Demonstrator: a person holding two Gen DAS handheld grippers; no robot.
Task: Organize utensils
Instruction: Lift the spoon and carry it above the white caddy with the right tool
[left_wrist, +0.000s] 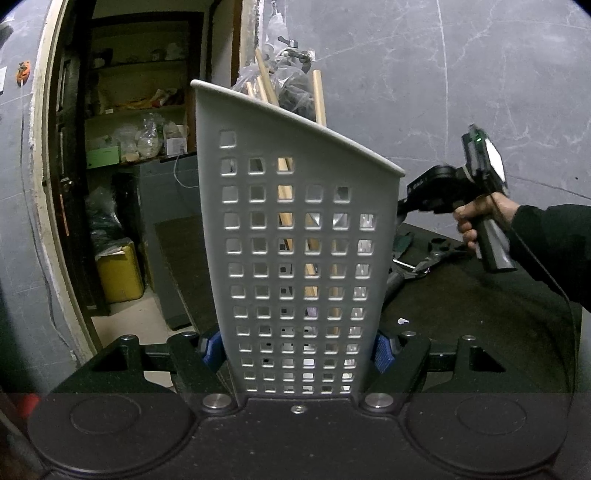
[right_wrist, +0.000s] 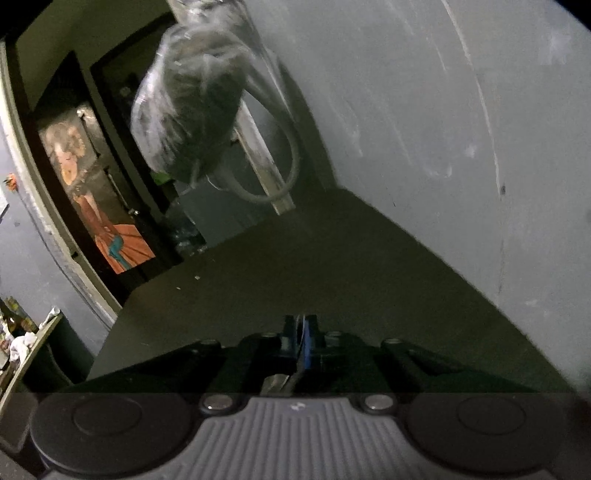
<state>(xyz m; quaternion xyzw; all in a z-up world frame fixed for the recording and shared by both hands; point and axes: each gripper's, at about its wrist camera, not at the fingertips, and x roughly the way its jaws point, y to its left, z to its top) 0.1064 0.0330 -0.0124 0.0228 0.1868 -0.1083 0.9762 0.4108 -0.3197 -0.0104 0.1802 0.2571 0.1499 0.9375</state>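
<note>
My left gripper (left_wrist: 297, 349) is shut on a tall white perforated utensil holder (left_wrist: 295, 221), its blue pads pressing both sides near the base. Several wooden utensil handles (left_wrist: 319, 98) and a plastic-wrapped item stick up inside it. The right gripper (left_wrist: 430, 194) shows in the left wrist view, hand-held to the right of the holder, close to its rim. In the right wrist view the right gripper (right_wrist: 300, 334) has its fingers closed together with nothing visible between them, above the dark table (right_wrist: 314, 266).
Dark-handled pliers and other tools (left_wrist: 424, 264) lie on the dark table behind the holder on the right. A grey wall stands behind the table. A doorway with cluttered shelves (left_wrist: 136, 122) and a yellow container (left_wrist: 120, 271) is at the left. A wrapped bundle (right_wrist: 188, 99) hangs by the door.
</note>
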